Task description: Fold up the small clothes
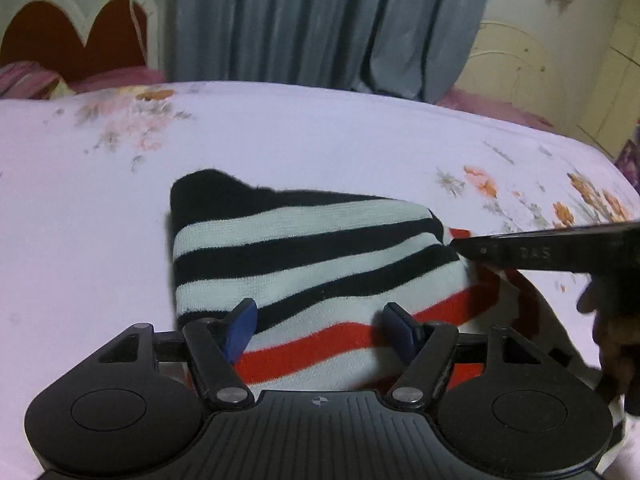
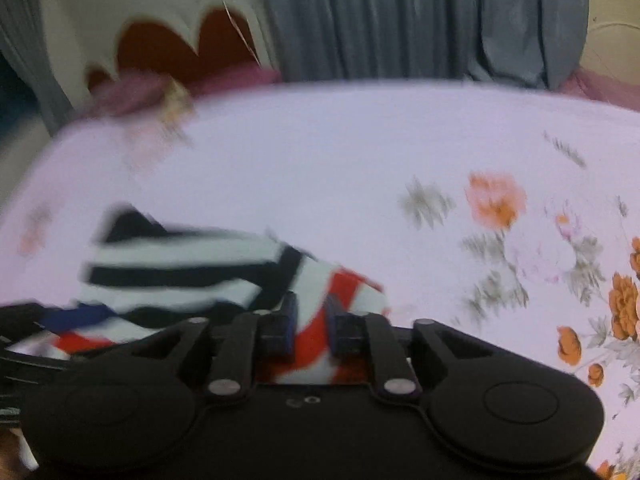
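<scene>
A small knitted garment with black, white and red stripes (image 1: 304, 256) lies partly folded on the bed; it also shows in the right wrist view (image 2: 176, 268). My left gripper (image 1: 320, 324) is open, its blue-padded fingers (image 1: 242, 326) spread over the garment's near edge. My right gripper (image 2: 310, 320) has its fingers close together with red-and-white cloth between them; that view is blurred. The right gripper's black body (image 1: 560, 248) reaches in at the garment's right corner in the left wrist view.
The bed has a pale lilac sheet with orange flower prints (image 2: 496, 200). A red and cream headboard (image 1: 76, 36) and pink pillows (image 1: 28, 78) stand at the far left. Grey curtains (image 1: 320, 24) hang behind. A cream wardrobe (image 1: 560, 60) is at the right.
</scene>
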Motion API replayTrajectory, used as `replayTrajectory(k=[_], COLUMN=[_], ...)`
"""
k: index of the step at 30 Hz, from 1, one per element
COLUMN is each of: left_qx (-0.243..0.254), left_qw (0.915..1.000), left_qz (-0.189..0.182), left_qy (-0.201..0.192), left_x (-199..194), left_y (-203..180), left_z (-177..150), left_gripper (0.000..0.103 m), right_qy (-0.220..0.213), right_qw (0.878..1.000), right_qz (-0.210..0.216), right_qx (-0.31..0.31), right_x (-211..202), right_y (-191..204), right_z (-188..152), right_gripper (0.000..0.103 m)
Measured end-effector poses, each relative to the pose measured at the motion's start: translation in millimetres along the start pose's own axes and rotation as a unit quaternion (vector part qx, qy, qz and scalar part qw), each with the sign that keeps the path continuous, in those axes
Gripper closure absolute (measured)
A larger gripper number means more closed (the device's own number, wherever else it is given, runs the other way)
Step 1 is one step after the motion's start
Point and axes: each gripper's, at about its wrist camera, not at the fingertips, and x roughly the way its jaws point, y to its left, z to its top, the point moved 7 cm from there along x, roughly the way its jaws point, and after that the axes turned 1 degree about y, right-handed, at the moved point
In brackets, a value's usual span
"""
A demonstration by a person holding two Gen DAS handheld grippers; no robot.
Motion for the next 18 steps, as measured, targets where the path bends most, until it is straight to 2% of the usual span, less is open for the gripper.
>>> replayTrajectory(k=[6, 9, 10, 11, 12, 14, 16, 18], left_qx=[0.014, 0.020, 0.027, 0.032, 0.041, 0.048, 0.042, 0.037], left_qw=[0.9999, 0.9998, 0.9995, 0.9991, 0.9984, 0.9978, 0.9984, 0.9984], left_qz=[0.001, 0.008, 0.018, 0.027, 0.038, 0.038, 0.027, 0.027], left_qy=[0.003, 0.003, 0.001, -0.002, -0.010, -0.027, -0.028, -0.033], left_x=[-2, -5, -13, -22, -36, -60, -76, -89], left_y=[-4, -6, -8, -9, -13, -19, -24, -29], left_z=[1, 3, 2, 2, 3, 0, -10, -20], left_gripper=[0.034, 0.034, 0.034, 0.034, 0.033, 0.034, 0.034, 0.034], right_qy=[-0.002, -0.002, -0.002, -0.009, -0.021, -0.033, -0.033, -0.025], right_qw=[1.000, 1.000, 1.000, 1.000, 0.999, 0.998, 0.997, 0.995], right_qz=[0.000, -0.003, -0.002, 0.001, 0.011, 0.030, 0.042, 0.046], right_qx=[-0.024, -0.025, -0.025, -0.024, -0.024, -0.036, -0.061, -0.085], right_x=[2, -4, -9, -18, -31, -56, -76, -89], right_y=[-1, 1, 1, 0, -4, -12, -21, -27], right_z=[-1, -1, 1, 3, 4, -3, -15, -32], right_gripper=[0.098, 0.094, 0.092, 0.085, 0.084, 0.083, 0.083, 0.086])
